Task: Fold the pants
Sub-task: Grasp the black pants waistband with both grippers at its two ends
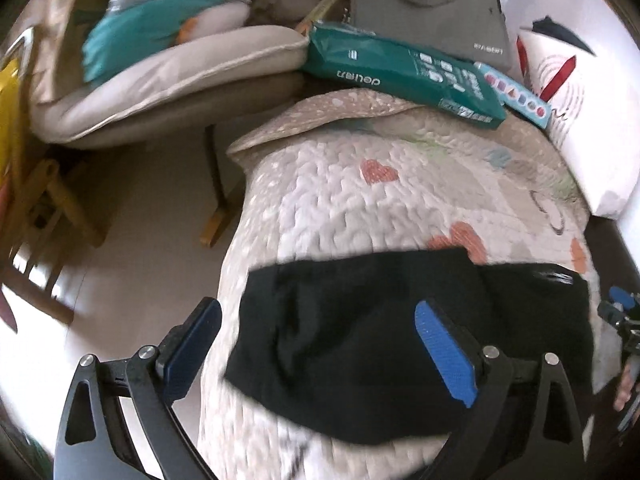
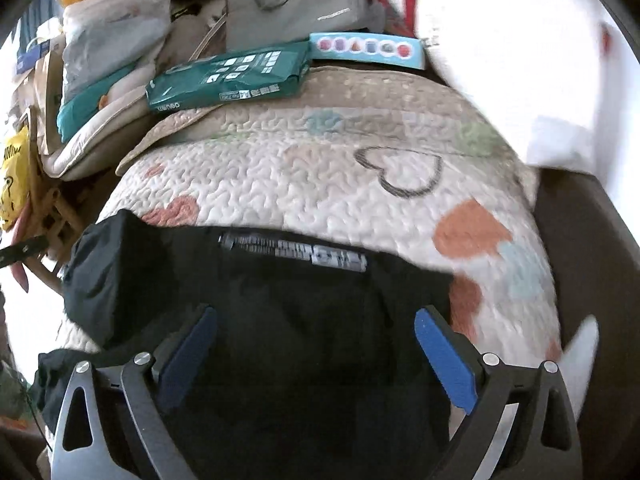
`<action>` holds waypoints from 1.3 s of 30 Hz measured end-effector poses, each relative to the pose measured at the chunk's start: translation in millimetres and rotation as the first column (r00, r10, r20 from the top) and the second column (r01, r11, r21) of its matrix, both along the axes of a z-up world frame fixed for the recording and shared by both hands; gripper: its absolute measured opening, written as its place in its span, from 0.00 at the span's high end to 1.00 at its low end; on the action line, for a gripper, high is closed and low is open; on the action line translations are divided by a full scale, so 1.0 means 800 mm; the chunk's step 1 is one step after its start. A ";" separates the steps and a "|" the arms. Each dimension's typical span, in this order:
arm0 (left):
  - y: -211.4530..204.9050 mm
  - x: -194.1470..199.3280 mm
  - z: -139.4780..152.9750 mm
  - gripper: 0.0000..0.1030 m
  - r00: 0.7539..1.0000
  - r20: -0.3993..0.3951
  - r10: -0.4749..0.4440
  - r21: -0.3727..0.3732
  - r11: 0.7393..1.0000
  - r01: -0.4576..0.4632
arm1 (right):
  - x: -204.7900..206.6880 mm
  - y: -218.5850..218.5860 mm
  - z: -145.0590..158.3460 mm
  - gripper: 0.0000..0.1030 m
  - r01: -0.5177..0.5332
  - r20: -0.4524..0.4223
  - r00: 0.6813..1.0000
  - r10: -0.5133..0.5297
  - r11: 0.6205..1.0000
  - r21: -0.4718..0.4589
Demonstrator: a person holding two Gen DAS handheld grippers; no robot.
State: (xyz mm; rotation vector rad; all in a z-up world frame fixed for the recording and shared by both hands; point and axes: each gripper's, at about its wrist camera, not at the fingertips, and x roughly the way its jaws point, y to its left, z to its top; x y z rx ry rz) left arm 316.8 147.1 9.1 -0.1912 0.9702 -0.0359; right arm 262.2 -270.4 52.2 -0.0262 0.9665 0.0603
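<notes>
Black pants [image 1: 360, 340] lie bunched across a quilted cream bedspread with hearts [image 1: 340, 200]. In the right wrist view the pants [image 2: 300, 320] show a waistband label at their far edge. My left gripper [image 1: 320, 344] is open, its blue pads spread wide above the pants' left part, holding nothing. My right gripper [image 2: 316, 352] is open too, above the pants near the waistband, empty. The right gripper also shows at the right edge of the left wrist view [image 1: 624, 320].
A green packet [image 1: 400, 76], a light blue box [image 1: 516, 96], a grey bag [image 1: 428, 8] and a white pillow [image 1: 580, 92] sit at the bed's far end. A cushioned chair [image 1: 160, 80] with clutter stands left of the bed over pale floor [image 1: 120, 260].
</notes>
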 end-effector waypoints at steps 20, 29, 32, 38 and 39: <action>-0.005 0.052 -0.064 0.88 0.971 -0.079 -0.228 0.007 0.973 0.229 | 0.134 0.049 -0.089 0.25 -0.309 -0.126 0.946 0.298 0.947 -0.083; -0.008 0.027 -0.048 0.88 0.977 -0.054 -0.205 0.109 0.972 0.210 | 0.124 0.049 -0.092 0.82 -0.327 -0.152 0.931 0.333 0.943 0.061; -0.003 0.019 -0.036 0.88 0.984 -0.030 -0.174 0.118 0.977 0.176 | 0.113 0.050 -0.079 0.89 -0.320 -0.137 0.935 0.326 0.945 0.064; -0.007 -0.018 0.011 0.88 0.989 0.053 -0.136 0.126 0.984 0.129 | 0.075 0.051 -0.042 0.91 -0.304 -0.090 0.947 0.307 0.951 0.051; -0.008 -0.029 0.021 0.88 0.989 0.070 -0.132 0.129 0.984 0.122 | 0.064 0.051 -0.033 0.91 -0.300 -0.082 0.949 0.303 0.953 0.046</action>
